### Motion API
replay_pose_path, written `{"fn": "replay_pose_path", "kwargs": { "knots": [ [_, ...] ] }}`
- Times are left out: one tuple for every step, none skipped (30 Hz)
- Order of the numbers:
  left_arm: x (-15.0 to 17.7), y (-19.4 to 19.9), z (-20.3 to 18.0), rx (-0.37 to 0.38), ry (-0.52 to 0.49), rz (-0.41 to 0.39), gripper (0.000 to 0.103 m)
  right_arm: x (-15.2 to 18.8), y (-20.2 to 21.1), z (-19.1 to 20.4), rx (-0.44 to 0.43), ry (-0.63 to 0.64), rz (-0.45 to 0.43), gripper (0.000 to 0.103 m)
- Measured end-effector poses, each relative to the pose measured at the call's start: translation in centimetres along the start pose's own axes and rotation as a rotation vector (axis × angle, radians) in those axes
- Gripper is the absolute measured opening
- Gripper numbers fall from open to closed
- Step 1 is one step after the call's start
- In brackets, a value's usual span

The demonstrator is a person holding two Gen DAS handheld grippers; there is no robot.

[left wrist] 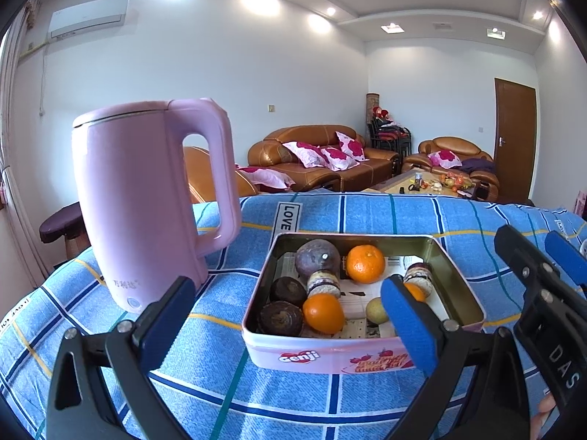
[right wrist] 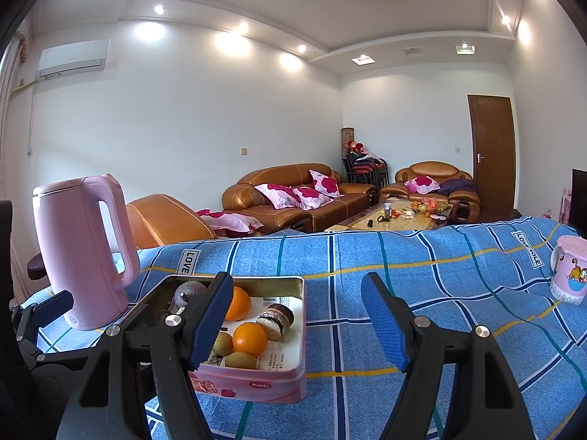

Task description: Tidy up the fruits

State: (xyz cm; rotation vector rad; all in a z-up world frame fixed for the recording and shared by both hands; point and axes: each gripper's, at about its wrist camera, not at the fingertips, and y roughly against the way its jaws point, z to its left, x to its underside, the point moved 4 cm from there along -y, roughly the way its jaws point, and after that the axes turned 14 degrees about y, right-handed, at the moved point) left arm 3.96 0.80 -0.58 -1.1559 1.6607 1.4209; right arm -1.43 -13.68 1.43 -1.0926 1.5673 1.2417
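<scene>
Blue-padded fingers of the left claw [left wrist: 290, 315] stand wide apart with nothing between them, hovering just in front of a pink tin [left wrist: 330, 355] on the counter [left wrist: 367, 212], which wears a blue plaid cloth. Inside the tin lie oranges [left wrist: 365, 263], a dark purple round fruit [left wrist: 317, 258], small green-yellow fruits [right wrist: 240, 360], dark brown lumps and filled biscuits — all loosely mixed. Beside the tin's left wall stands a pink kettle [left wrist: 146, 205], upright. Over bare cloth to the tin's right, the right claw [right wrist: 297, 315] is also spread and empty; a pink cartoon mug [right wrist: 568, 269] sits well apart.
</scene>
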Motion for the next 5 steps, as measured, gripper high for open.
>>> {"fn": "replay_pose_path", "kwargs": {
  "knots": [
    [0.01, -0.03, 0.01, 0.000, 0.000, 0.000, 0.103, 0.04, 0.03, -0.07, 0.004, -0.004, 0.002, 0.074],
    [0.00, -0.03, 0.02, 0.000, -0.001, 0.000, 0.103, 0.04, 0.03, -0.17, 0.007, -0.008, 0.004, 0.074],
    [0.00, -0.05, 0.03, 0.000, 0.000, 0.001, 0.103, 0.10, 0.05, -0.41, 0.011, -0.013, 0.006, 0.074],
    [0.00, -0.07, 0.05, -0.001, -0.001, 0.002, 0.103, 0.11, 0.07, -0.51, 0.015, -0.017, 0.008, 0.074],
    [0.04, -0.04, -0.02, 0.001, -0.002, 0.004, 0.103, 0.13, -0.01, -0.68, 0.021, -0.026, 0.011, 0.074]
  ]
}}
